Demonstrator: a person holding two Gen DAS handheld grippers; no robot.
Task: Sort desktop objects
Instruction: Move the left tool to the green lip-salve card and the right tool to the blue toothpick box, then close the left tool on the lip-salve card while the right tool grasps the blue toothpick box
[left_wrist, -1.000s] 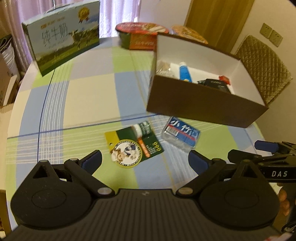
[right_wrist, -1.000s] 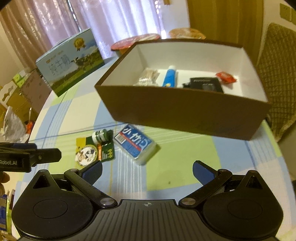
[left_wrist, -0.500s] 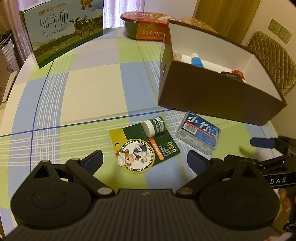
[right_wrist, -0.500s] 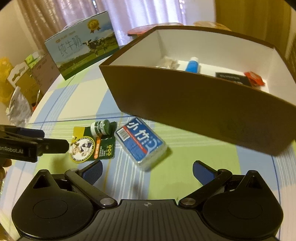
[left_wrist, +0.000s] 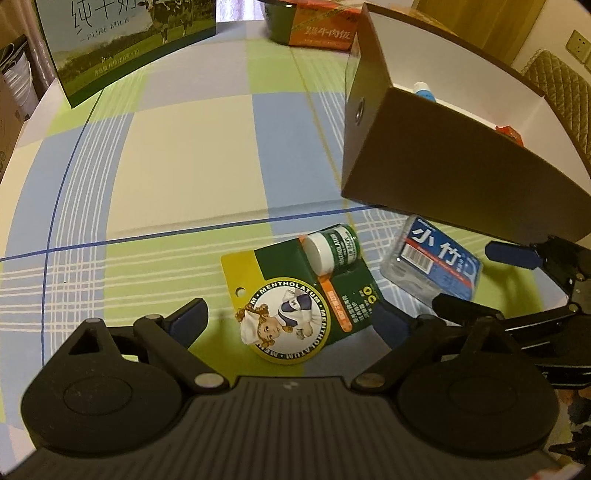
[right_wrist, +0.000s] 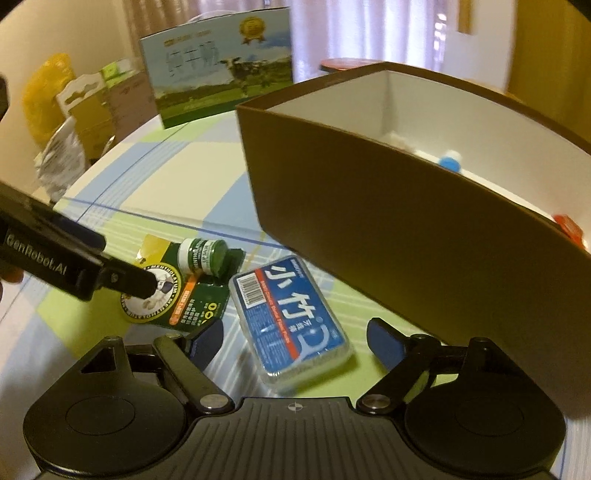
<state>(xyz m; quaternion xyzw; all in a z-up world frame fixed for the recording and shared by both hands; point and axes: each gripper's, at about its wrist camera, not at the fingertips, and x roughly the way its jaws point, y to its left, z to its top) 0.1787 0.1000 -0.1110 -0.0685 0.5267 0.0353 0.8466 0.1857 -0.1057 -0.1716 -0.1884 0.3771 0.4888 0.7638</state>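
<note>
balm card (left_wrist: 306, 299) left of floss case (left_wrist: 432, 264) | both before box (left_wrist: 443, 162)

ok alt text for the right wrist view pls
The open right gripper hovers low over a blue-labelled clear plastic case lying flat on a checked tablecloth, beside a brown cardboard box. To the left lies a green Mentholatum card with its small jar, the left gripper reaching over it.
</note>
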